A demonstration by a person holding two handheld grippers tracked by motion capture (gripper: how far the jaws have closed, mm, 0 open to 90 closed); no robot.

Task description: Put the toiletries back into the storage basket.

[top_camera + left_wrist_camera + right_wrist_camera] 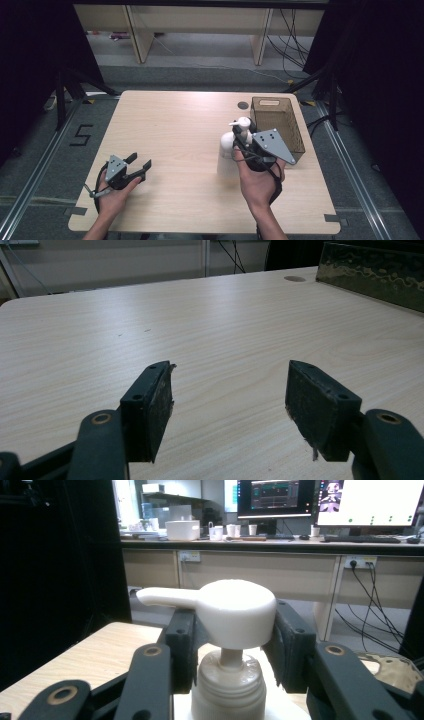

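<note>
— While the right gripper sits at about four o'clock on the table, what have its fingers got?

— A white pump bottle. In the right gripper view the two black jaws stand roughly half open, one on each side of the pump head, pressing against it just above the neck. The spout points toward nine o'clock in that view. The bottle is upright.

— And the left gripper?

— Down at seven o'clock on the table, jaws spread wide with nothing between them. The left gripper view shows bare wood between the two pads.

— How many of each thing?

— One bottle, one brown see-through bin, two grippers, two hands. The bin stands at two o'clock on the table, just beside the bottle on its three o'clock side.

— How are the hands placed?

— The right hand reaches in from six o'clock, forearm straight, gripper pointing toward twelve. The left hand lies low near the table's near edge, its gripper angled toward two o'clock.
</note>
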